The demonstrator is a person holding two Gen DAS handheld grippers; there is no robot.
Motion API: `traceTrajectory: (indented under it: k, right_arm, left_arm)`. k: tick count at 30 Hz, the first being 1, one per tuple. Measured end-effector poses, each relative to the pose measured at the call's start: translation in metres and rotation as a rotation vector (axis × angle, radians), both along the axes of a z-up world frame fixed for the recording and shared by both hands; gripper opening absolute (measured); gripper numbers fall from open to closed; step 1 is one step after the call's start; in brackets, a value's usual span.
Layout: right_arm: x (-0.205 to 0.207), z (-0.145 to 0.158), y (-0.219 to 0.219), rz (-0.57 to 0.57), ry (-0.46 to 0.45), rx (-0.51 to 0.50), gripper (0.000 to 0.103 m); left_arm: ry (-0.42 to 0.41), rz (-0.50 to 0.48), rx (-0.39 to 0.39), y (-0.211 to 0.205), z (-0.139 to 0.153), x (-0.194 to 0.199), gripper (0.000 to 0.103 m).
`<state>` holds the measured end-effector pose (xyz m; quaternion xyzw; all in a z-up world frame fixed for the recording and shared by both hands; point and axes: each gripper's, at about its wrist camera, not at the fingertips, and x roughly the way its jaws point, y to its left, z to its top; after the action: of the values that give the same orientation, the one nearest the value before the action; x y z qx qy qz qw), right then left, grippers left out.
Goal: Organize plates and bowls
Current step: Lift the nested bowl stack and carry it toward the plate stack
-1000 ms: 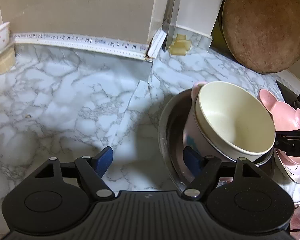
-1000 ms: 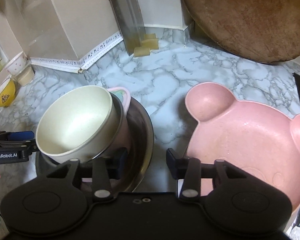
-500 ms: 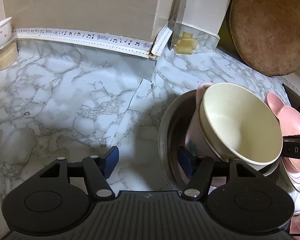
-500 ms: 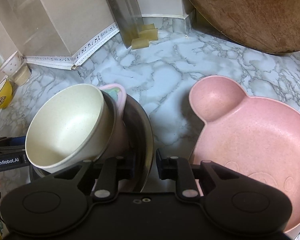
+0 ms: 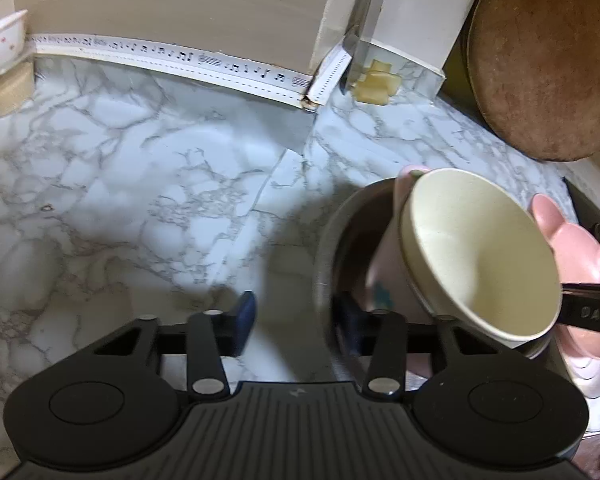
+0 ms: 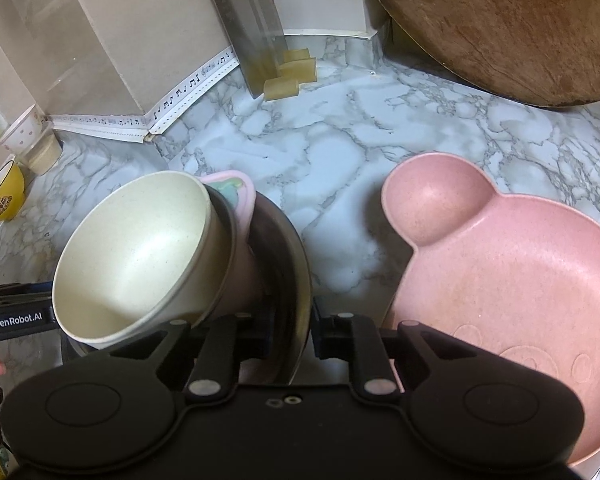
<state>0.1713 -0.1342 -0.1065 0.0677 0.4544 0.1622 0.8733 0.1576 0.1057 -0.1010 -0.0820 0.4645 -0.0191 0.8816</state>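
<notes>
Steel bowl (image 6: 288, 280), its cream bowl (image 6: 140, 256) tipping inside, sits beside the pink bear plate (image 6: 500, 300); right gripper (image 6: 292, 330) clenches its rim, left gripper (image 5: 290, 322) has been narrowing, apparently astride the opposite rim.

Two close, downward-angled wrist views, seemingly opposed, sharing the cream bowl (image 5: 480, 252).

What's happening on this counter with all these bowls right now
A person works two handheld grippers around a metal bowl that holds a tilted pink cup and cream bowl. The right gripper has just closed onto the metal bowl's rim. The left gripper has been closing astride the opposite rim, not yet pinching. A pink bear-shaped plate sits beside it on the marble counter.
</notes>
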Motion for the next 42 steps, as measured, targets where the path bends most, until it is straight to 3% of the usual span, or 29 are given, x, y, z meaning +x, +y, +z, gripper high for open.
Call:
traceTrajectory:
  k: [7, 25, 42]
  right_arm:
    - [-0.003, -0.001, -0.001, -0.016, 0.010, 0.005, 0.013]
    - [-0.013, 0.009, 0.002, -0.017, -0.011, 0.004, 0.012]
    - [-0.032, 0.050, -0.021, -0.049, -0.058, 0.036, 0.012]
  left_arm:
    - [0.001, -0.012, -0.041, -0.004, 0.004, 0.000, 0.012]
    - [-0.021, -0.040, 0.003, -0.007, 0.014, -0.006, 0.012]
    - [-0.058, -0.096, -0.008, -0.024, 0.060, -0.011, 0.012]
